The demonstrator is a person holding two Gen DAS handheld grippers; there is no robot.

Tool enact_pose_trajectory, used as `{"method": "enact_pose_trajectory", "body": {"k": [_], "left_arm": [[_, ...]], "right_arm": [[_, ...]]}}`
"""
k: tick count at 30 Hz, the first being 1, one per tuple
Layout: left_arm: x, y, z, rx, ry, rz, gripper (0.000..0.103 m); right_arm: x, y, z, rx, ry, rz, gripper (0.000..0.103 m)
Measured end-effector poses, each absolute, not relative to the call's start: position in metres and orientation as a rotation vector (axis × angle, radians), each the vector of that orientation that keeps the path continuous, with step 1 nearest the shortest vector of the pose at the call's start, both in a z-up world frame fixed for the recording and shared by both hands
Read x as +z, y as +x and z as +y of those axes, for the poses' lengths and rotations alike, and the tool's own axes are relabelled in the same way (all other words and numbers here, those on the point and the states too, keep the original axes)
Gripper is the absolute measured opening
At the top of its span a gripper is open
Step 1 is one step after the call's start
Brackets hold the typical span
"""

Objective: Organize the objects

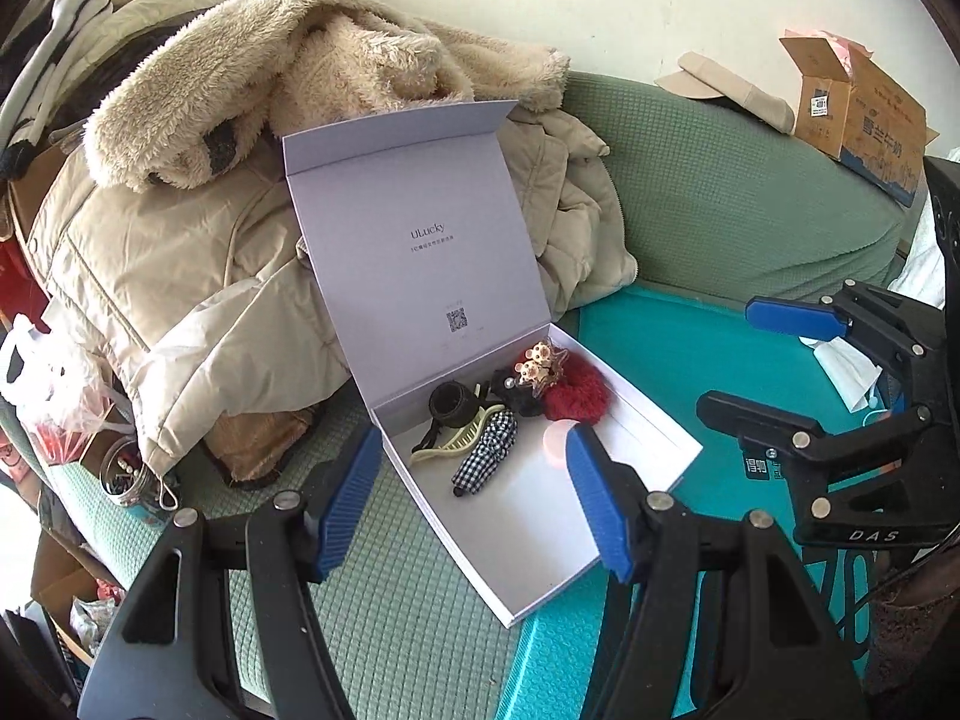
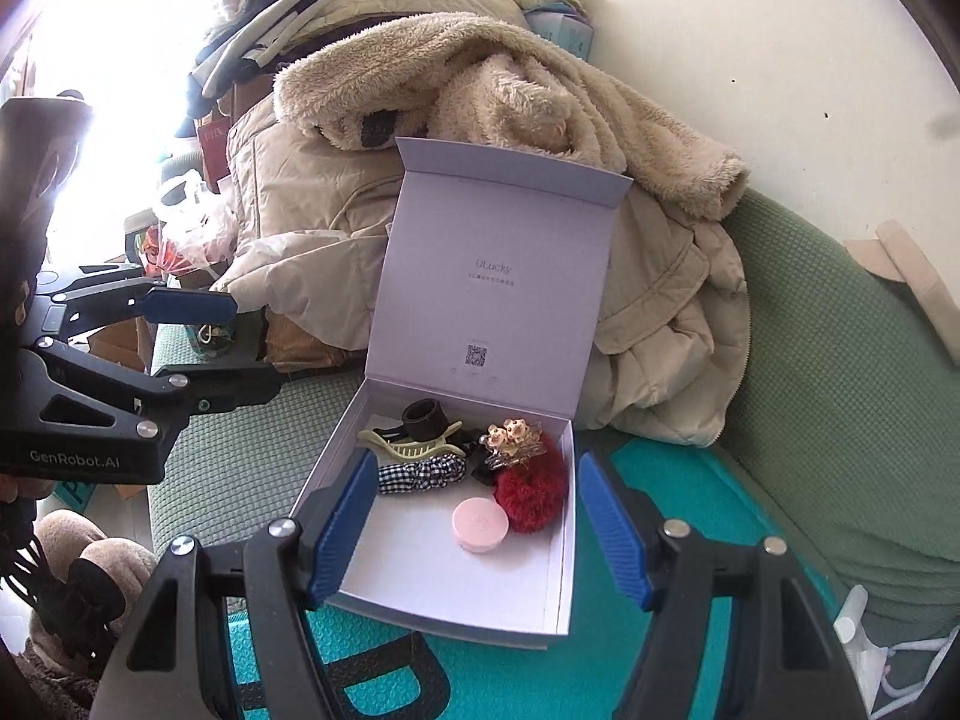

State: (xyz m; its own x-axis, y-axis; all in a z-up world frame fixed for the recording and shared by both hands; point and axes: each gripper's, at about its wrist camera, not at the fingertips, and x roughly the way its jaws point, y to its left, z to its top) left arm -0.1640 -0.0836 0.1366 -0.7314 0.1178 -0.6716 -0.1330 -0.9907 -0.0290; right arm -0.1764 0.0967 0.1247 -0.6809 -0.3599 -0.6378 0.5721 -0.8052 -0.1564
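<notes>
A white box (image 1: 528, 516) (image 2: 456, 588) lies on the teal mat with its lid (image 1: 420, 240) (image 2: 498, 276) propped up against the coats. Inside are a black ring (image 2: 423, 414), a cream claw clip (image 2: 414, 447), a checked scrunchie (image 1: 486, 459) (image 2: 420, 474), a bear clip (image 2: 510, 435), a red furry scrunchie (image 1: 579, 390) (image 2: 534, 489) and a pink round case (image 2: 480, 522). My left gripper (image 1: 474, 504) (image 2: 240, 348) hangs open and empty above the box's near left side. My right gripper (image 2: 477, 531) (image 1: 750, 360) is open and empty over the box's near edge.
A heap of beige coats (image 1: 198, 276) and a fleece (image 2: 510, 78) rises behind the box. The green sofa cushion (image 1: 738, 210) runs to the right, with a cardboard carton (image 1: 858, 114) on top. A jar of small bits (image 1: 126, 474) and a plastic bag (image 1: 54, 390) sit at the left.
</notes>
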Motion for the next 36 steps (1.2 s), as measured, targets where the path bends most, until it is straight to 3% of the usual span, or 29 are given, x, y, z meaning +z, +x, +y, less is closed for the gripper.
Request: {"method": "enact_pose_trajectory", "body": {"k": [36], "left_arm": [[0.094,-0.059,-0.073,2.878,-1.245,-0.019,0.063]], "right_arm": [[0.089,-0.084,0.107,-2.522,0.923,0.369,0.071]]}}
